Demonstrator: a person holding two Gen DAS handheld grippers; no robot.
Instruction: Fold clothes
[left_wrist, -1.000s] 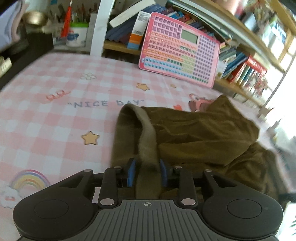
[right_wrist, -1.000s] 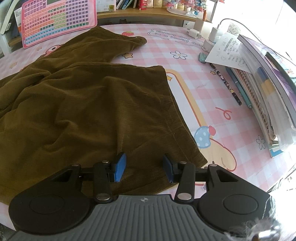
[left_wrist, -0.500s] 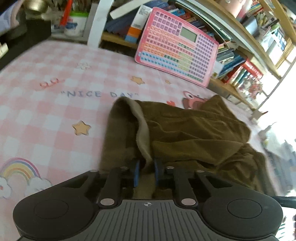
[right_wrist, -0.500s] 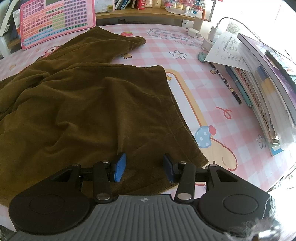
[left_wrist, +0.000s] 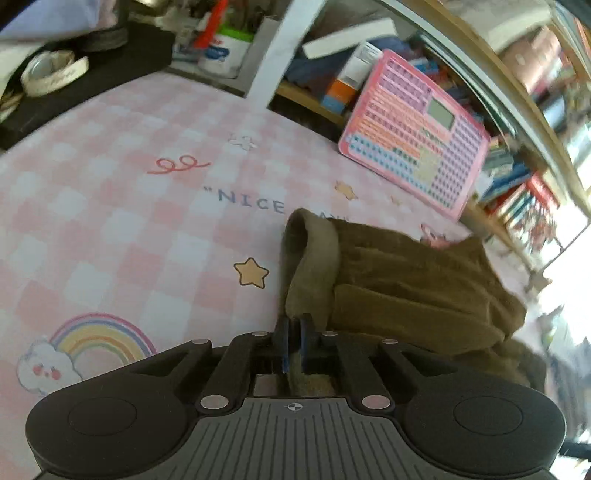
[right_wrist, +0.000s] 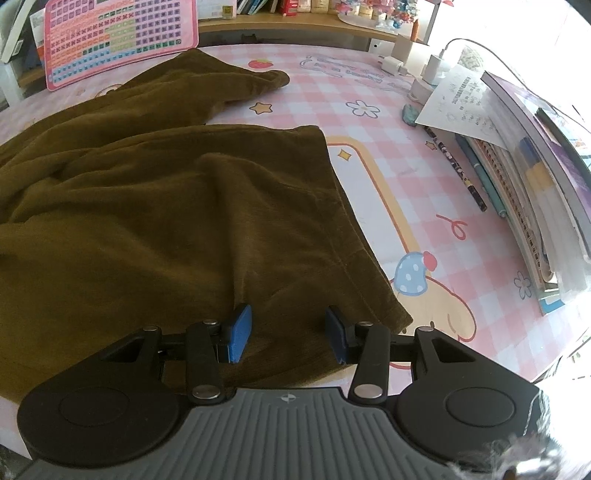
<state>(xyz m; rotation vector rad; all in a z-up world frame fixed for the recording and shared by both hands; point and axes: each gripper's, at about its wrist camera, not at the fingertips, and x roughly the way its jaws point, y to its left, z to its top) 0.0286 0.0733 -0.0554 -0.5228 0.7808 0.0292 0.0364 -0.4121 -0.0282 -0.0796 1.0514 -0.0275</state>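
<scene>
A brown corduroy garment (right_wrist: 166, 206) lies spread and rumpled on the pink checked table cover (right_wrist: 424, 206). In the left wrist view its waistband (left_wrist: 314, 266) rises as a lifted fold. My left gripper (left_wrist: 293, 343) is shut on that waistband edge. My right gripper (right_wrist: 288, 332) is open, its blue pads either side of the garment's near hem corner, low over the cloth. The garment's hem edge (right_wrist: 354, 229) runs away from the right gripper.
A pink keypad toy (left_wrist: 413, 147) leans against the shelf at the back, also in the right wrist view (right_wrist: 118, 33). Stacked books and papers (right_wrist: 524, 177), pens (right_wrist: 461, 166) and chargers (right_wrist: 428, 66) line the right side. A black box (left_wrist: 85, 85) stands far left.
My left gripper closed on the waistband and has lifted and pulled it, the view swinging left. The right gripper stayed open and still over the hem.
</scene>
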